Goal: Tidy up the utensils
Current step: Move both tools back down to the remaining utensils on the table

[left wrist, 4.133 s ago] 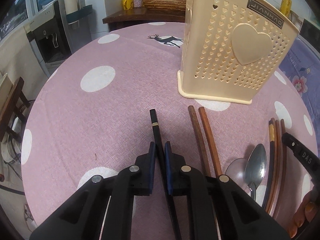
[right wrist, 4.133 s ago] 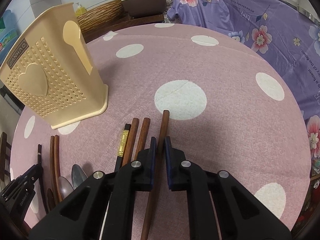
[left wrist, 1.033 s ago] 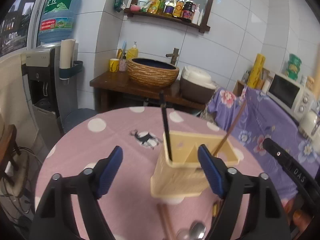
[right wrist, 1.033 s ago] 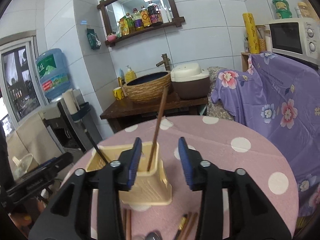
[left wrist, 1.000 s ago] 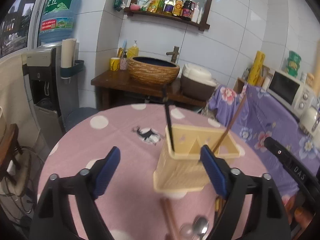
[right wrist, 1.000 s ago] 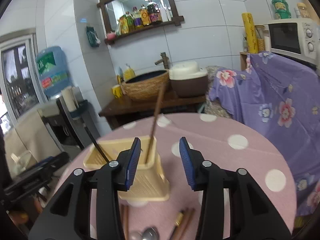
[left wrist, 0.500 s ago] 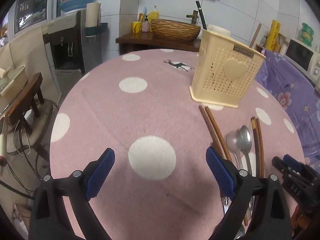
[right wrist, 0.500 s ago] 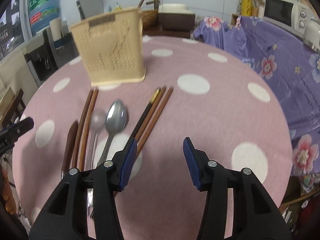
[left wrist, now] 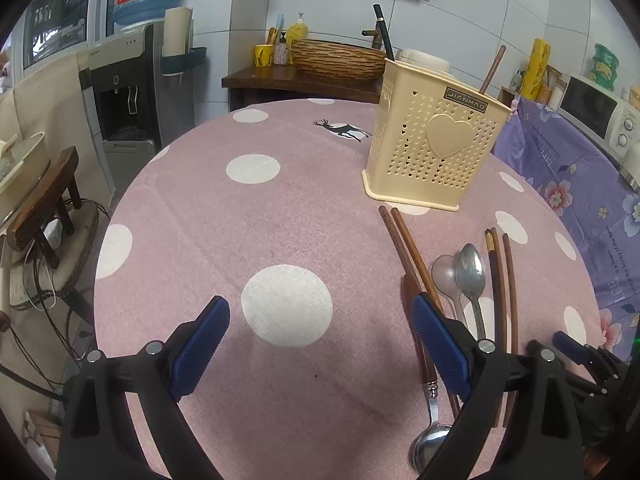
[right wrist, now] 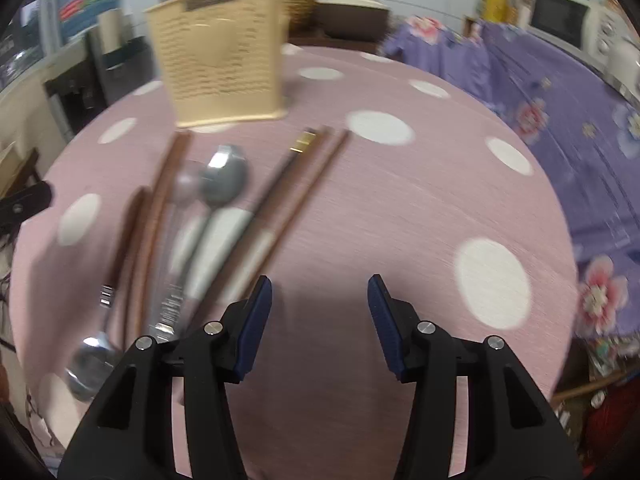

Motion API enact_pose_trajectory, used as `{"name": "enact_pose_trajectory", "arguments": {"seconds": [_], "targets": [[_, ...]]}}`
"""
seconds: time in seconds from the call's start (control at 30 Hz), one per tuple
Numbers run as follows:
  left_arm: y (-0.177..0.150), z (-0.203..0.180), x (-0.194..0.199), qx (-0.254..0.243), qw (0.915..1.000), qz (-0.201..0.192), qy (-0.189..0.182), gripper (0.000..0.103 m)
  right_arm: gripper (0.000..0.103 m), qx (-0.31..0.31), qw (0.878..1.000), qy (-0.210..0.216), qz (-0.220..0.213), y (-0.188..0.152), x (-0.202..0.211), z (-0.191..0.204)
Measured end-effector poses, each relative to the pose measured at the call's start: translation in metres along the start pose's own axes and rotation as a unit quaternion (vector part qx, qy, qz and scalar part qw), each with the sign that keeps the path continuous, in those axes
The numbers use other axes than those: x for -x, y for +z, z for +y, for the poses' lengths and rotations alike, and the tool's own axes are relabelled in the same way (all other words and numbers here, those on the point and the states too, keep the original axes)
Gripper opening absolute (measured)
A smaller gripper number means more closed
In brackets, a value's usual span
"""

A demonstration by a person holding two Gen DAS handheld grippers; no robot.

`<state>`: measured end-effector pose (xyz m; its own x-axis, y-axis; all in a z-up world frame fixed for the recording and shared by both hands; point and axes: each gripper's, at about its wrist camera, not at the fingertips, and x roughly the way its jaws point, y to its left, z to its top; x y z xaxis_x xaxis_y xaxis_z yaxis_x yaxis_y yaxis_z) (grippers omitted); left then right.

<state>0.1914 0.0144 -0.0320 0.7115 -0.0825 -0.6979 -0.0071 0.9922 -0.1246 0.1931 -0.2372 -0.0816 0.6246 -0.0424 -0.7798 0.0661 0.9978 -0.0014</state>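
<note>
The spoons [left wrist: 472,270] and chopsticks [left wrist: 408,240] lie on the bench [left wrist: 240,240], beside your left gripper's [left wrist: 320,344] right finger and left of your right gripper [right wrist: 320,320]. The holder [left wrist: 432,148] stands ahead. Both pairs of fingers are wide apart, holding nothing.

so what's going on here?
A person with two handheld claws is sorting utensils into the beige holder. One black chopstick and one brown chopstick already stand in it. Both the left claw and right claw are open and empty above the table. Several chopsticks and spoons remain on the pink tablecloth.
</note>
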Motion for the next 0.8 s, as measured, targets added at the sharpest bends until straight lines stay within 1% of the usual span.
{"name": "enact_pose_trajectory", "arguments": {"seconds": [0.07,0.13,0.2,0.3,0.4,0.47,0.5,0.57,0.67,0.7,0.77,0.8], "targets": [[0.000,-0.001,0.000,0.002,1.0000,-0.001,0.000,0.091,0.050,-0.040,0.999,0.020,-0.005,0.000,0.005,-0.023],[0.000,-0.003,-0.002,0.002,1.0000,0.000,-0.003,0.091,0.050,-0.048,0.999,0.021,-0.010,0.004,0.007,-0.028],[0.000,-0.006,-0.004,0.000,1.0000,0.004,-0.008,0.091,0.050,-0.038,0.999,0.027,-0.017,0.010,0.006,-0.020],[-0.003,-0.011,-0.003,-0.009,0.9999,0.004,-0.009,0.091,0.050,-0.040,0.997,0.059,-0.009,0.018,-0.002,-0.005],[-0.006,-0.012,-0.006,-0.012,0.9999,0.009,-0.006,0.091,0.050,-0.039,0.998,0.041,-0.009,0.023,-0.011,0.006],[-0.009,-0.013,-0.011,-0.011,0.9997,0.020,-0.009,0.081,0.048,-0.043,0.999,0.032,-0.007,0.025,-0.015,0.007],[-0.010,-0.015,-0.012,-0.011,0.9995,0.026,-0.013,0.078,0.047,-0.046,0.998,0.032,-0.006,0.026,-0.017,0.007],[-0.012,-0.020,-0.017,-0.014,0.9989,0.039,-0.021,0.068,0.047,-0.049,0.998,0.026,-0.003,0.028,-0.020,0.008],[-0.017,-0.035,-0.022,-0.034,0.9972,0.058,-0.032,0.059,0.046,-0.052,0.998,0.024,-0.003,0.029,-0.024,0.007],[-0.019,-0.040,-0.024,-0.040,0.9965,0.064,-0.037,0.058,0.046,-0.054,0.998,0.025,-0.004,0.029,-0.024,0.006],[-0.023,-0.047,-0.029,-0.047,0.9950,0.077,-0.042,0.051,0.046,-0.056,0.998,0.027,-0.006,0.028,-0.023,0.004],[-0.025,-0.050,-0.031,-0.049,0.9944,0.083,-0.043,0.049,0.046,-0.056,0.998,0.026,-0.007,0.027,-0.023,0.003]]}}
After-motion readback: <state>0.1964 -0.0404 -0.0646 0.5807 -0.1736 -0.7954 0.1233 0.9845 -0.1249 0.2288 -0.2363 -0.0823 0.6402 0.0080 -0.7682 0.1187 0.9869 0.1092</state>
